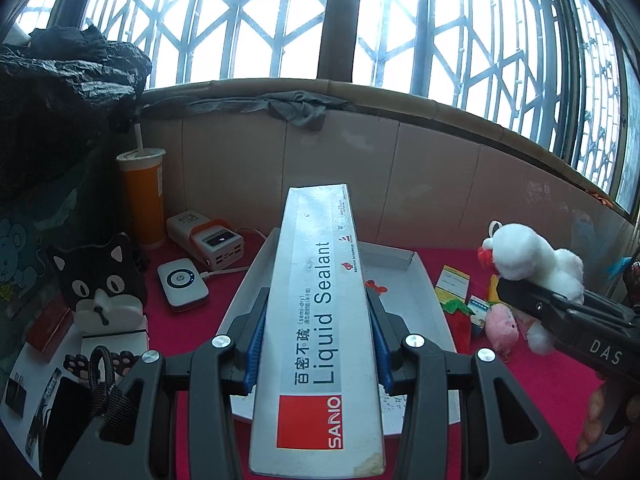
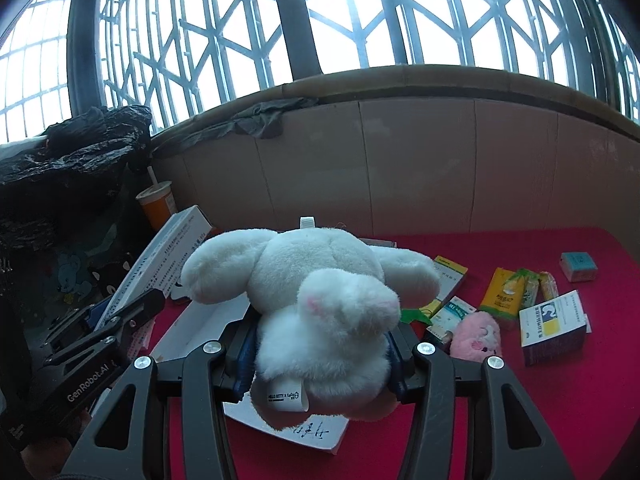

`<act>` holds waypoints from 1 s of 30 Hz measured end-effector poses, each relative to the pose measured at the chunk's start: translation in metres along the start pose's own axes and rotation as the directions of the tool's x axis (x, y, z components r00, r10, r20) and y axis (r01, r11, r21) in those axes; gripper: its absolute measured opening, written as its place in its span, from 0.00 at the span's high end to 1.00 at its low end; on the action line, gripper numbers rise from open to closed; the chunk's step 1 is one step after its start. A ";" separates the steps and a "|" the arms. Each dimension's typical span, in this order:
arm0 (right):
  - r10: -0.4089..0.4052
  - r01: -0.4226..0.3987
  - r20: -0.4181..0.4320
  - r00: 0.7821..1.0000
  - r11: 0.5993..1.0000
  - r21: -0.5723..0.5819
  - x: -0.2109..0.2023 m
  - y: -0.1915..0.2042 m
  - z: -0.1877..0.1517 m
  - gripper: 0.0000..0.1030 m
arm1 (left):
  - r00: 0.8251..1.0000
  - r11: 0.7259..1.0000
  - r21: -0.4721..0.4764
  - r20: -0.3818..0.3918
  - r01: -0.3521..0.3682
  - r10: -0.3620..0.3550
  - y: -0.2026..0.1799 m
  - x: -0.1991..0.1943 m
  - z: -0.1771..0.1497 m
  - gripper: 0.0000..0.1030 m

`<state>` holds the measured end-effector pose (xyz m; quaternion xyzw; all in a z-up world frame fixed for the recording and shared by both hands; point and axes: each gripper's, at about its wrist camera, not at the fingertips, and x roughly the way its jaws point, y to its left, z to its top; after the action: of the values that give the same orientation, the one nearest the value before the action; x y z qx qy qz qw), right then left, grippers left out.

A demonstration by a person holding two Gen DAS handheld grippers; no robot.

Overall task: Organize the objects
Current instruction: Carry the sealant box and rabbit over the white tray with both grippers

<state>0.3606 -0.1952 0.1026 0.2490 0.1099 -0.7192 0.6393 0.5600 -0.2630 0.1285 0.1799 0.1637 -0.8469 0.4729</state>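
Note:
A long white box printed "Liquid Sealant" (image 1: 320, 280) runs forward out of my left gripper (image 1: 316, 296), whose blue pads (image 1: 254, 340) press on both its long sides. It hangs above a shallow white cardboard tray (image 1: 420, 280) on the red cloth. My right gripper (image 2: 320, 328) is shut on a white plush toy (image 2: 320, 280), which hides its fingertips. In the left wrist view the right gripper (image 1: 520, 292) comes in from the right with the plush (image 1: 528, 252). In the right wrist view the left gripper (image 2: 148, 304) and the sealant box (image 2: 168, 248) are at the left, above the tray (image 2: 200, 320).
An orange cup (image 1: 144, 196), a power bank (image 1: 216, 240), a white round-faced device (image 1: 182, 284) and a black cat holder (image 1: 100, 276) crowd the left. A pink plush (image 2: 478, 336), a yellow packet (image 2: 506, 288) and medicine boxes (image 2: 554, 328) lie right. A cardboard wall (image 1: 440, 184) closes the back.

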 end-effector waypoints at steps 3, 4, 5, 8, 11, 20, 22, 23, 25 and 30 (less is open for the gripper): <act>-0.012 0.012 -0.010 1.000 1.000 0.006 0.009 -0.002 0.003 0.47 | 1.000 1.000 -0.008 -0.014 -0.007 0.007 0.005 0.009 0.003 0.59; -0.015 0.015 -0.011 1.000 1.000 0.008 0.010 -0.003 0.003 0.47 | 1.000 1.000 -0.010 -0.019 -0.012 0.012 0.007 0.013 0.003 0.59; -0.019 0.020 -0.010 1.000 1.000 0.010 0.012 -0.004 0.004 0.47 | 1.000 1.000 -0.014 -0.024 -0.016 0.015 0.008 0.016 0.004 0.59; -0.032 0.032 -0.009 0.999 0.999 0.015 0.016 -0.005 0.009 0.47 | 0.999 1.000 -0.023 -0.041 -0.018 0.017 0.012 0.027 0.006 0.59; -0.041 0.041 -0.013 0.999 0.999 0.022 0.023 -0.007 0.014 0.47 | 0.998 1.000 -0.012 -0.059 -0.016 0.015 0.013 0.040 0.006 0.59; -0.073 0.075 -0.051 0.996 0.996 0.041 0.062 -0.017 0.029 0.47 | 0.990 1.000 0.007 -0.140 0.000 0.001 0.016 0.095 0.011 0.59; -0.065 0.069 -0.072 0.995 0.996 0.052 0.074 -0.019 0.030 0.47 | 0.989 1.000 0.019 -0.145 0.007 -0.004 0.012 0.103 0.014 0.59; -0.053 0.059 -0.088 0.995 0.996 0.068 0.082 -0.020 0.031 0.47 | 0.989 1.000 0.022 -0.146 0.008 -0.005 0.011 0.107 0.015 0.59; -0.042 0.053 -0.112 0.993 0.994 0.094 0.094 -0.022 0.031 0.47 | 0.989 1.000 0.026 -0.148 0.004 0.000 0.008 0.113 0.018 0.59; -0.069 0.080 -0.135 0.988 0.994 0.079 0.117 -0.019 0.027 0.47 | 0.988 0.999 0.039 -0.154 -0.006 0.012 0.003 0.125 0.021 0.59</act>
<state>0.3292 -0.3062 0.0642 0.3186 0.1308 -0.7285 0.5922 0.4982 -0.3668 0.0888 0.2545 0.1827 -0.8313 0.4591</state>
